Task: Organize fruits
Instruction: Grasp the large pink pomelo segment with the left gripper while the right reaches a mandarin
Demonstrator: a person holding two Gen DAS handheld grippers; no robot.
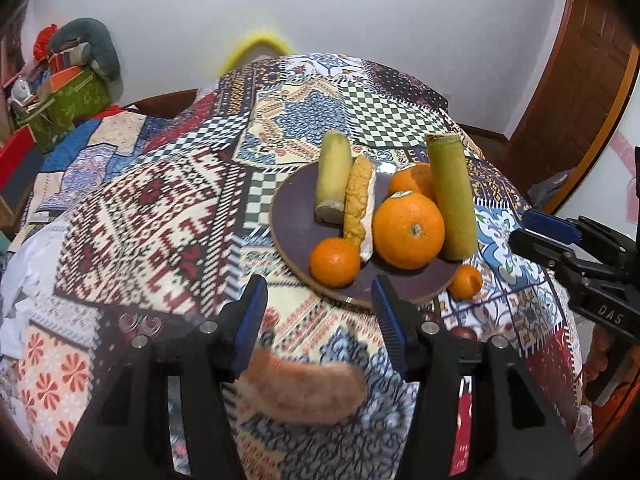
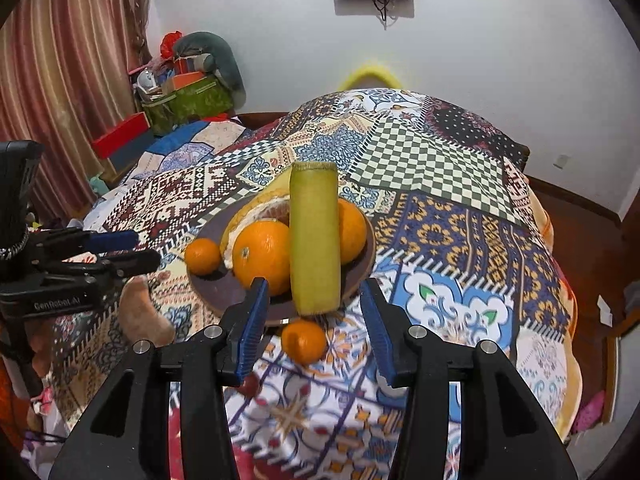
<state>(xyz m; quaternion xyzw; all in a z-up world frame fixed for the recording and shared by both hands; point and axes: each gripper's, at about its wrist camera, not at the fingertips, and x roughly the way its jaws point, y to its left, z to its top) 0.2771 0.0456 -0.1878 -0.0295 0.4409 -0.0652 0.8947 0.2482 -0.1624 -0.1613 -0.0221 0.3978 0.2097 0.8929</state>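
Both open and empty: left gripper, right gripper. Between the right fingers, just off the plate, on the patchwork cloth: a small tangerine. Probably light, round, soft-skinned, prone to rolling; best pinched gently across the middle. On the plate: oranges, a green cane piece, pomelo wedge.
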